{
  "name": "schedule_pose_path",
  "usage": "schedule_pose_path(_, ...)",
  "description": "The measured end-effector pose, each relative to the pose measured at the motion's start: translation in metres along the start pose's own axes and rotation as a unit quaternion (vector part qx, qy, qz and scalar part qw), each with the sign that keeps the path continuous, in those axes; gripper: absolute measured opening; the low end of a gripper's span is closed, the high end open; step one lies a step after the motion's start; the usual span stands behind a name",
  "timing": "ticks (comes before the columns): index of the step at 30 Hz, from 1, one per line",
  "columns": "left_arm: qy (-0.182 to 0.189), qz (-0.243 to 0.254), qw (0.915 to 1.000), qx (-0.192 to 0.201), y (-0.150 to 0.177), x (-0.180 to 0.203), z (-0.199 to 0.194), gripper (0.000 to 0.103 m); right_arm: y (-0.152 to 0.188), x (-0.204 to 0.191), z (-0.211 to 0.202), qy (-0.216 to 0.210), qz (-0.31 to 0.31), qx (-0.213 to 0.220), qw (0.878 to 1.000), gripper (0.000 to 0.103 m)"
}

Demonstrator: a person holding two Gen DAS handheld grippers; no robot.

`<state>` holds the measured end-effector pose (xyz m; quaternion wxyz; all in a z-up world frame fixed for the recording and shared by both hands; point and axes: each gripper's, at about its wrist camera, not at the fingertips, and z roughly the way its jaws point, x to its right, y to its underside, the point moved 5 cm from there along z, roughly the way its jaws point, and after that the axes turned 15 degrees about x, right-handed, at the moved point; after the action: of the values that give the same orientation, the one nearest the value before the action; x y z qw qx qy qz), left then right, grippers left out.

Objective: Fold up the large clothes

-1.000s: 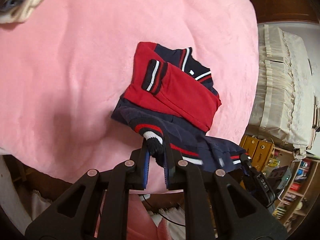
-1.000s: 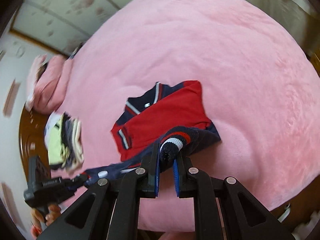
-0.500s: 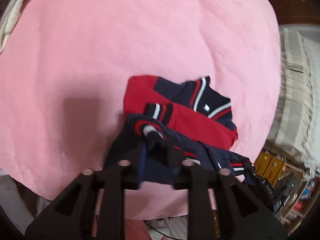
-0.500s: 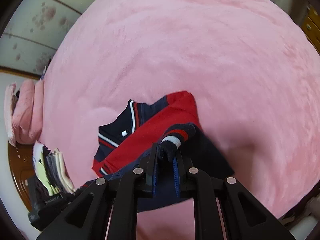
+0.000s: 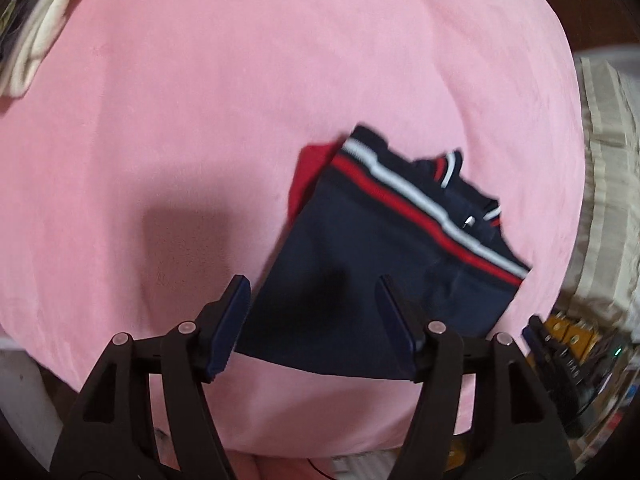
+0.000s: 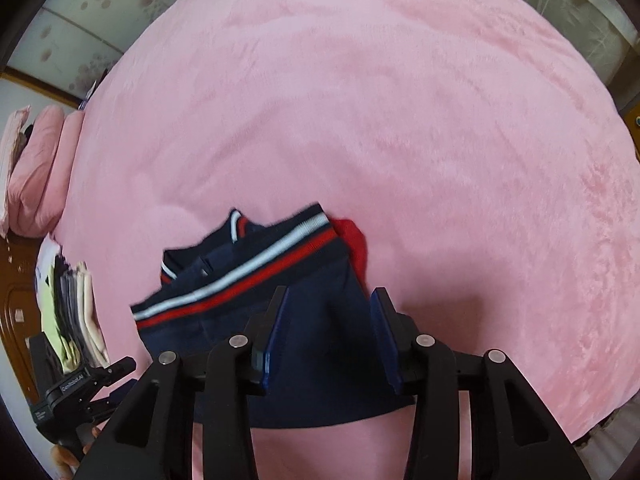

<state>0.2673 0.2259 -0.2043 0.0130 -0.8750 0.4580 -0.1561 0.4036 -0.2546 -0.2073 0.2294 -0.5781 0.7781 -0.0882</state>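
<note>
A wide pink bed (image 5: 240,120) fills both views. Near its front edge lies a navy and red sweater (image 5: 380,264), now folded up so its striped hem (image 5: 424,208) rests across the collar; a moment ago the hem corners were pinched and carried in the air. The left claw (image 5: 314,320) and right claw (image 6: 328,336) hover just above the near fold, jaws spread and just opened, holding nothing. The fold looks laid down and released. A stack of folded clothes (image 6: 76,312) sits at the bed's far left side.
</note>
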Motion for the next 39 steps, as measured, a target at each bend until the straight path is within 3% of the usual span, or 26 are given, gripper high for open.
schedule_pose_path(4, -0.012, 0.047, 0.9985, 0.026, 0.026, -0.008, 0.012, 0.062, 0.027, 0.002, 0.015, -0.019, -0.049, 0.011, 0.999, 0.041)
schedule_pose_path(8, 0.03, 0.052, 0.9971, 0.047, 0.046, -0.008, 0.019, 0.062, 0.055, 0.014, 0.023, -0.006, -0.094, 0.028, 0.995, 0.041)
schedule_pose_path(10, 0.023, 0.061, 0.996, 0.061, 0.052, -0.01, 0.021, 0.061, 0.066, 0.02, 0.025, -0.009, -0.102, 0.03, 0.994, 0.036)
schedule_pose_path(12, 0.007, 0.072, 0.9954, 0.063, 0.059, -0.013, 0.026, 0.05, 0.078, 0.024, 0.028, -0.018, -0.113, 0.027, 0.993, 0.028)
schedule_pose_path(14, 0.002, 0.07, 0.9958, 0.058, 0.066, -0.016, 0.031, 0.032, 0.088, 0.029, 0.03, -0.018, -0.117, 0.021, 0.993, 0.016)
schedule_pose_path(18, 0.009, 0.077, 0.9951, 0.061, 0.075, -0.019, 0.029, 0.016, 0.104, 0.038, 0.031, -0.017, -0.129, 0.012, 0.991, 0.008)
schedule_pose_path(23, 0.013, 0.066, 0.9955, 0.067, 0.082, -0.027, 0.026, 0.014, 0.118, 0.048, 0.023, 0.002, -0.146, 0.0, 0.989, 0.001)
schedule_pose_path(28, -0.004, 0.051, 0.9948, 0.088, 0.08, -0.032, 0.013, 0.015, 0.137, 0.059, 0.014, 0.0, -0.15, -0.007, 0.989, 0.001)
schedule_pose_path(30, -0.032, 0.07, 0.9893, 0.124, 0.081, -0.027, -0.001, 0.015, 0.138, 0.061, 0.001, -0.002, -0.153, 0.014, 0.988, 0.001)
schedule_pose_path(32, -0.044, 0.104, 0.9765, 0.184, 0.084, -0.019, -0.023, 0.015, 0.135, 0.056, -0.017, -0.013, -0.159, 0.056, 0.986, 0.001)
schedule_pose_path(34, -0.017, 0.14, 0.9638, 0.226, 0.089, 0.0, -0.039, 0.015, 0.132, 0.051, -0.031, -0.025, -0.16, 0.091, 0.983, 0.001)
schedule_pose_path(35, -0.004, 0.15, 0.9616, 0.229, 0.092, 0.008, -0.04, 0.015, 0.132, 0.047, -0.036, -0.047, -0.152, 0.102, 0.982, 0.001)
schedule_pose_path(36, 0.018, 0.157, 0.9612, 0.226, 0.096, 0.017, -0.04, 0.015, 0.133, 0.041, -0.039, -0.077, -0.139, 0.108, 0.981, 0.001)
schedule_pose_path(39, 0.097, 0.144, 0.9704, 0.168, 0.109, 0.05, -0.018, 0.01, 0.141, 0.022, -0.038, -0.17, -0.09, 0.102, 0.976, 0.001)
